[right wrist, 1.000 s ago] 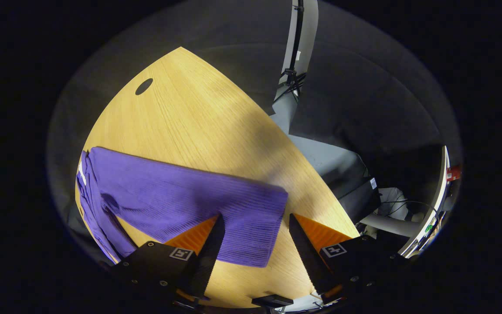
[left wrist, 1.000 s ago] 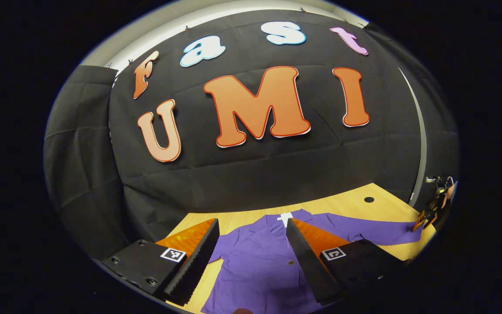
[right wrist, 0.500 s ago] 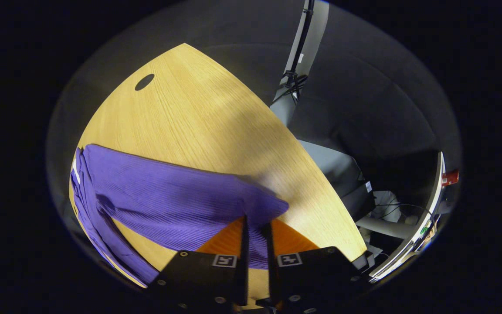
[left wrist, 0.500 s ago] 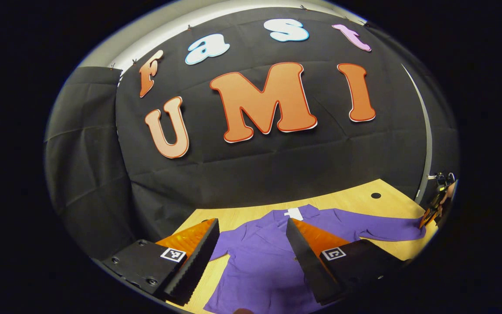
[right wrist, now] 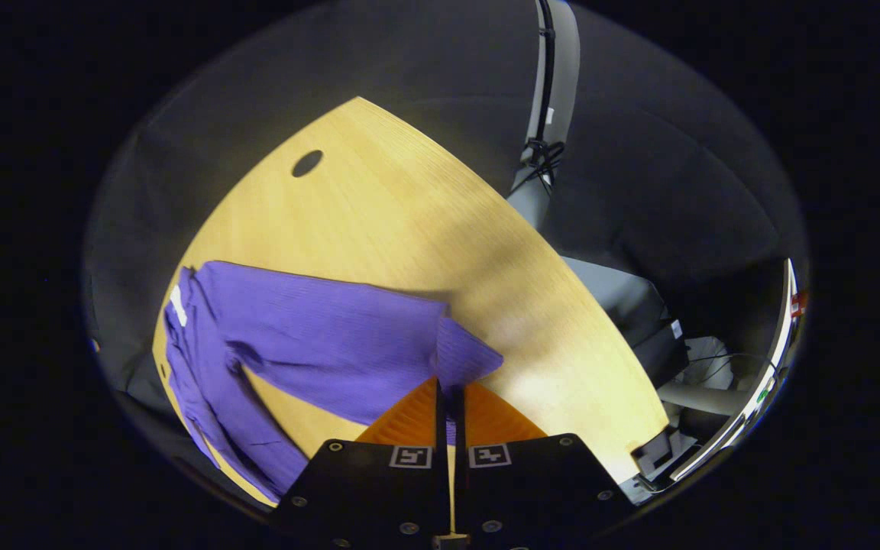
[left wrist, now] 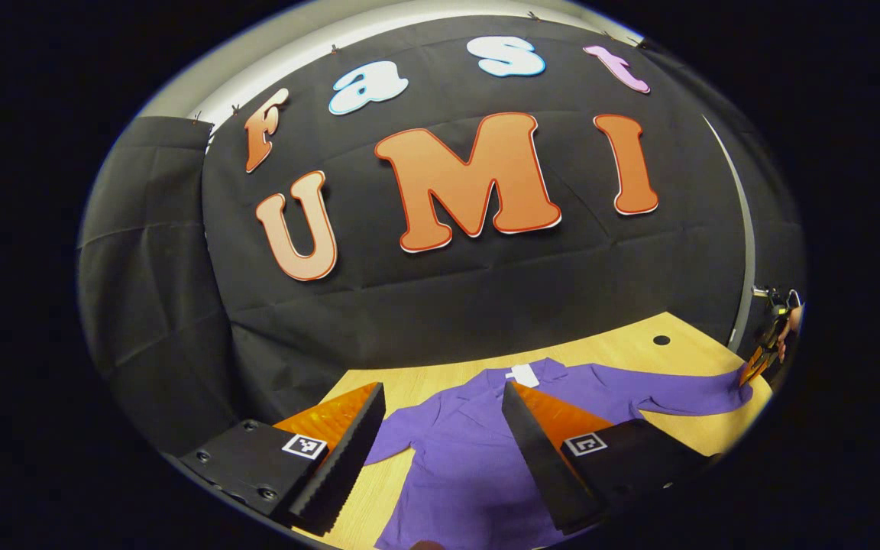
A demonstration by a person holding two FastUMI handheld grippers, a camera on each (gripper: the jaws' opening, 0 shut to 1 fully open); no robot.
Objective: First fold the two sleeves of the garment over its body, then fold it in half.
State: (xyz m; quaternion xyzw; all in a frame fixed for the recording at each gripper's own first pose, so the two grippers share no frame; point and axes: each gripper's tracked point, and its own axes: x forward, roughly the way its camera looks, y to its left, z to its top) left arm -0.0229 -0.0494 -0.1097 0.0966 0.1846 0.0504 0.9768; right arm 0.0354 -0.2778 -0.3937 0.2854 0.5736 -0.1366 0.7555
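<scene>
A purple garment lies spread on the wooden tabletop. In the left gripper view its collar end, marked by a small white tag, points away toward the black cloth wall, so the body's long axis runs from the near edge of the tabletop back toward that wall. One sleeve stretches out sideways to the right, across the body's axis, and reaches close to the tabletop's right edge. A small dark hole sits in the tabletop beyond that sleeve.

The left gripper hovers over the lower part of the garment with its fingers spread wide, holding nothing; purple fabric shows in the gap between them.

In the right gripper view the same sleeve runs as a long band from the body at the left to its cuff at the right, and the cuff end is bent up off the wood. The right gripper has its fingers drawn together almost to touching, with the cuff's edge pinched between them. The rest of the sleeve lies flat on the tabletop. The right gripper also appears at the far right edge of the left gripper view, at the sleeve's tip.
</scene>
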